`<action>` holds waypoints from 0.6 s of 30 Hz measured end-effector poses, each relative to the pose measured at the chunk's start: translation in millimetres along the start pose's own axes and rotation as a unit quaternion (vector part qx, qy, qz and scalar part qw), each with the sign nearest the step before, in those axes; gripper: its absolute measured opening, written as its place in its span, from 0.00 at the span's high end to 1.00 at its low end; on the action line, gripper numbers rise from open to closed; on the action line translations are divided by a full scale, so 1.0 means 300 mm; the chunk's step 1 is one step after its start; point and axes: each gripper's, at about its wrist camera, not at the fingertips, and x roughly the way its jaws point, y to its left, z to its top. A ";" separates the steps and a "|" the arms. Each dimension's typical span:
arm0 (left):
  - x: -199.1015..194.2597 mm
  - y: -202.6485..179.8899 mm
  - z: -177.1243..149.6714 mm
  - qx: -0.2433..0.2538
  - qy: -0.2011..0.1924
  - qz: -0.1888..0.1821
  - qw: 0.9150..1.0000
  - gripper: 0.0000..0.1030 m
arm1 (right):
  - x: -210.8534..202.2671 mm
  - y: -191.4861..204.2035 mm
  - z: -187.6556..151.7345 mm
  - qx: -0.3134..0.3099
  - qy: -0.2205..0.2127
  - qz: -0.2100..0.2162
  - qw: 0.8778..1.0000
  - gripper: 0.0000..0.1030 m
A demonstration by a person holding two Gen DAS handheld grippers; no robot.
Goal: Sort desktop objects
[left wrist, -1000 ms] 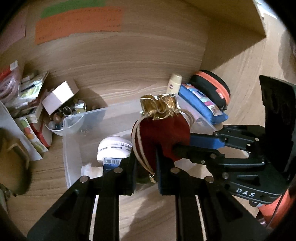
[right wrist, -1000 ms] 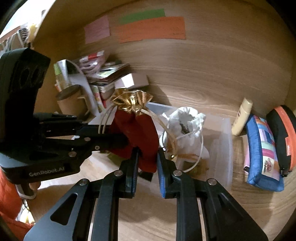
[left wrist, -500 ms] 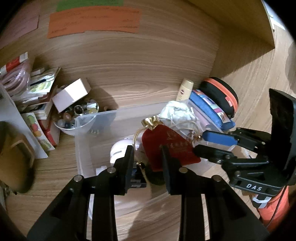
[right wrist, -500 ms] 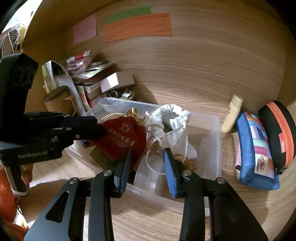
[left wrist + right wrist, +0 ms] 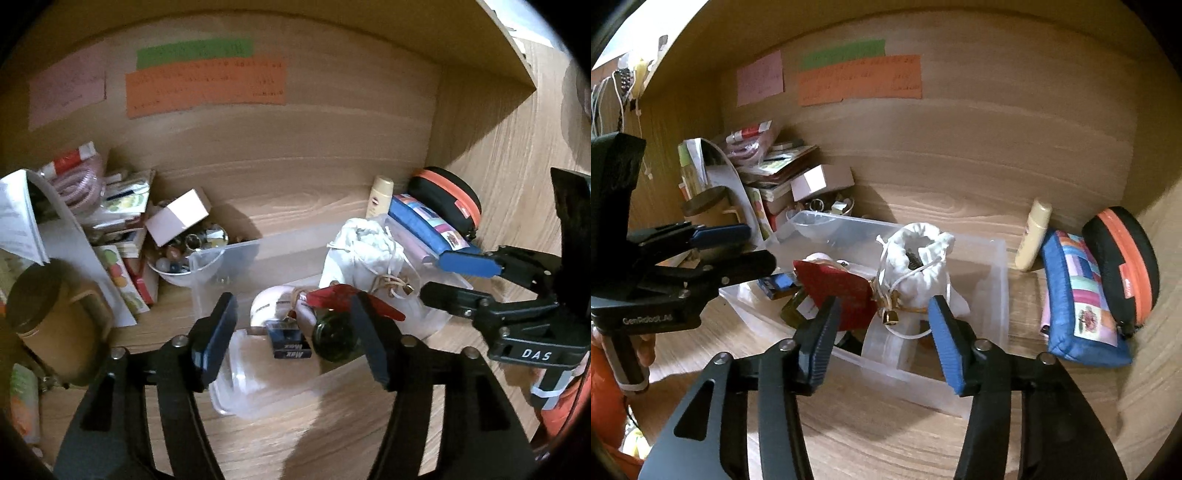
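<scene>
Clear plastic bin (image 5: 993, 258) on the wooden desk (image 5: 886, 435): it is holding the red drawstring pouch (image 5: 838, 291), lying beside the upright white drawstring bag (image 5: 919, 266). My left gripper (image 5: 295, 332) is spreading its jaws, nothing pinched. My right gripper (image 5: 882, 332) is also opening, hovering free above the pouch. Blue pencil case (image 5: 1078, 299) is resting right of the bin.
</scene>
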 end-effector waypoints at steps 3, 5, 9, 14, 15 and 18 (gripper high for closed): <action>-0.029 -0.009 -0.006 0.007 -0.012 0.011 1.000 0.28 | -0.028 0.005 -0.005 0.002 -0.008 -0.007 1.000 0.46; -0.053 -0.014 -0.010 0.010 -0.024 0.020 0.999 0.25 | -0.046 0.008 -0.006 0.004 -0.015 -0.014 1.000 0.40; -0.098 -0.021 -0.020 0.009 -0.041 0.034 0.999 0.15 | -0.094 0.015 -0.007 0.010 -0.033 -0.027 0.999 0.32; -0.160 -0.024 -0.033 0.000 -0.056 0.051 0.997 0.09 | -0.159 0.030 -0.012 0.019 -0.056 -0.032 0.998 0.20; -0.171 -0.025 -0.034 0.000 -0.057 0.053 0.997 0.08 | -0.177 0.036 -0.014 0.022 -0.060 -0.029 0.998 0.20; -0.210 -0.031 -0.038 -0.002 -0.065 0.066 0.996 0.05 | -0.220 0.050 -0.019 0.026 -0.073 -0.029 0.997 0.18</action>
